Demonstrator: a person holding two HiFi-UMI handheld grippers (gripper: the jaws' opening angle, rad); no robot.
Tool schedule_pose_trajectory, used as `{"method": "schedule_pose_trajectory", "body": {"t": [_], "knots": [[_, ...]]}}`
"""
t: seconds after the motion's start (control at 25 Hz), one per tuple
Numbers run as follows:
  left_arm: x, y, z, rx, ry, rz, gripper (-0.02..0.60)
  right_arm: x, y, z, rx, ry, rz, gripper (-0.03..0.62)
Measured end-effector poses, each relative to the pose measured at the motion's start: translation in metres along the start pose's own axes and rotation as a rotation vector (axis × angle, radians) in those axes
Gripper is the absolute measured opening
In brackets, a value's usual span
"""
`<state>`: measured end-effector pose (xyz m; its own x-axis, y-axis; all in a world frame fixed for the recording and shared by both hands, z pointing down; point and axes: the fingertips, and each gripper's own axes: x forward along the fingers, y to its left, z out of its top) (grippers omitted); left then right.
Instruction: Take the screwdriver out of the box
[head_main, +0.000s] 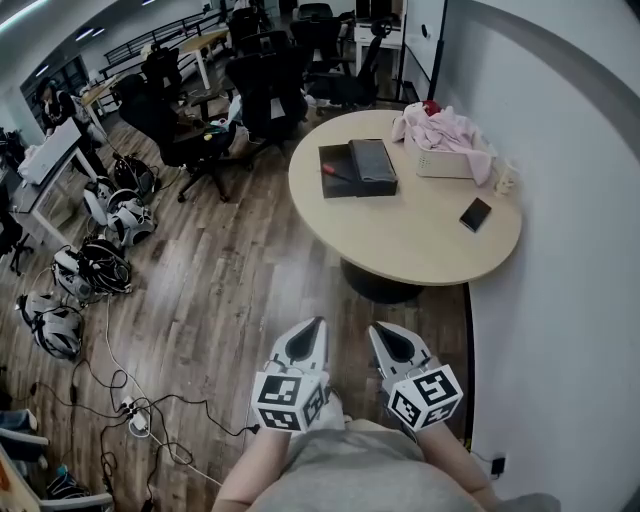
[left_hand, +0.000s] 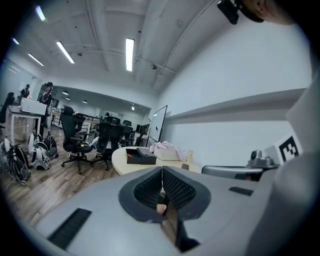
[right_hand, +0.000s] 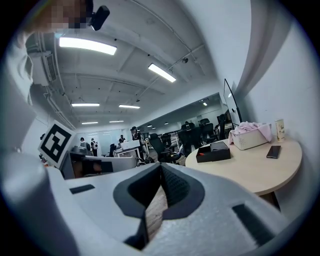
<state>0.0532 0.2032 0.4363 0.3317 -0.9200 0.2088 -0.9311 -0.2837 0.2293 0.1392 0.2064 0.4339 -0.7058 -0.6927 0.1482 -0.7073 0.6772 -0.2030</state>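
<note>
Looking down in the head view, the left hand-held gripper (head_main: 318, 324) and the right hand-held gripper (head_main: 376, 330) were both closed and empty. They were held side by side above the wooden floor (head_main: 230, 290), well short of the round bench (head_main: 420, 245). The open black box (head_main: 356, 168) lay ahead on the bench's left part. The red-handled screwdriver (head_main: 333, 172) lay inside it, roughly crosswise, handle leftward. Neither hand was judged clearly nearer.

Left gripper view: jaws together, box (left_hand: 140, 158) well ahead.

Right gripper view: jaws together, box (right_hand: 213, 151) ahead to the right, near a basket (right_hand: 252, 140) of pink cloth.
</note>
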Motion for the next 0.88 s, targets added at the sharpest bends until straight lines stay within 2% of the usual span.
{"method": "schedule_pose_trajectory", "body": {"t": [0.32,0.64,0.88], "knots": [[0.054,0.043,0.008,-0.004,0.015,-0.012,0.005,0.063,-0.030,0.012,-0.003,-0.002,-0.023,0.000],[0.126,0.106,0.039,-0.018,0.018,-0.035,0.005,0.150,-0.059,0.038,-0.026,-0.001,-0.051,0.000],[0.176,0.148,0.064,-0.012,0.053,-0.056,0.005,0.217,-0.080,0.067,-0.027,-0.016,-0.071,0.000]]}}
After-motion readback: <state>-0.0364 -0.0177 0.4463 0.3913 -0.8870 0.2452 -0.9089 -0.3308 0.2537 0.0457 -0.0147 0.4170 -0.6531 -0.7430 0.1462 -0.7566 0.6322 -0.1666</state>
